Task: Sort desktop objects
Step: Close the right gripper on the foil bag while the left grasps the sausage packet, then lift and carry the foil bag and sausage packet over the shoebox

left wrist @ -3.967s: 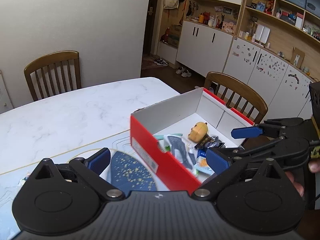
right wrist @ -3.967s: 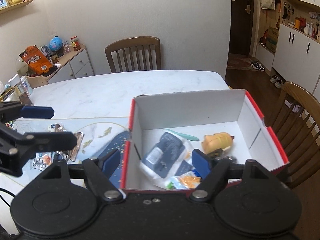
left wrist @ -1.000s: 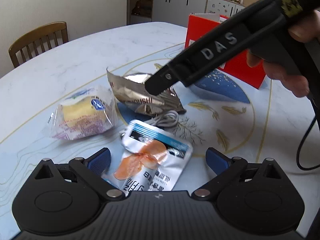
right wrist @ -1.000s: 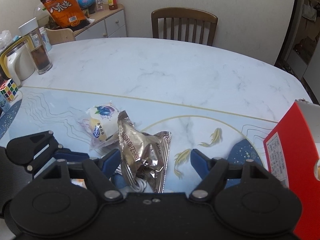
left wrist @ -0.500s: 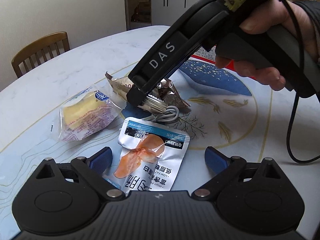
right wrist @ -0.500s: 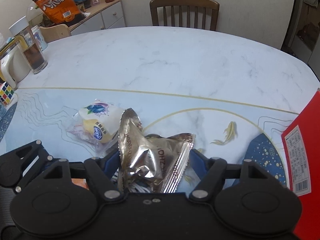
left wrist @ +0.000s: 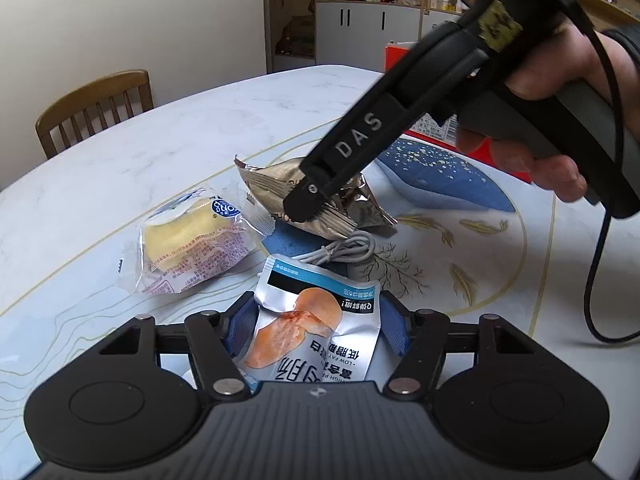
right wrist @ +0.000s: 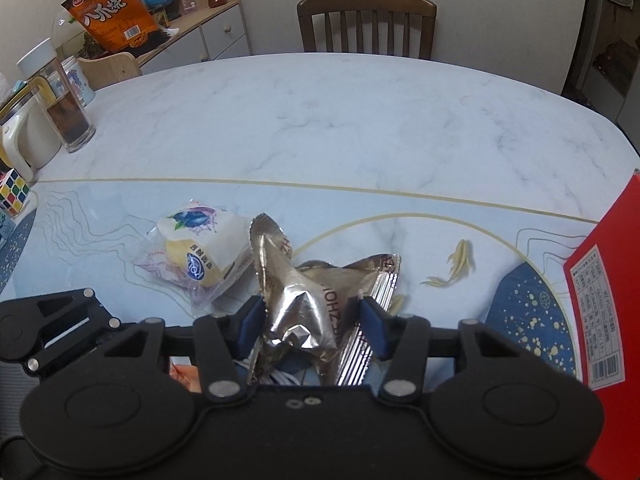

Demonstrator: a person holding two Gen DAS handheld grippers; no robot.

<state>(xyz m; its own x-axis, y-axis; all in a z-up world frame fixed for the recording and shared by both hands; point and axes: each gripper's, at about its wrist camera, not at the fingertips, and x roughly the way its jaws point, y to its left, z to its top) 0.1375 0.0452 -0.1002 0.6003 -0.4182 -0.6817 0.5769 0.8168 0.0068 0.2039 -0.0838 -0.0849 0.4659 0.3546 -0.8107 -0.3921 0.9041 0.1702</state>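
The left tool [left wrist: 318, 326] has just been closing and now pinches the silver pouch [left wrist: 316, 320] with orange print, low on the table [right wrist: 360, 128]. The right tool [right wrist: 312, 326] has also just been closing and squeezes the crumpled foil bag [right wrist: 316, 308]. Just beyond lie a white cable [left wrist: 348, 250] and the wrapped yellow cake [left wrist: 192, 240]; the red box [right wrist: 604, 300] stands further right

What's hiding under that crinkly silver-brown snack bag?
A coiled white cable pokes out from beneath the silver-brown snack bag, lying on the table's dark blue patch. Whether anything else lies beneath is covered.
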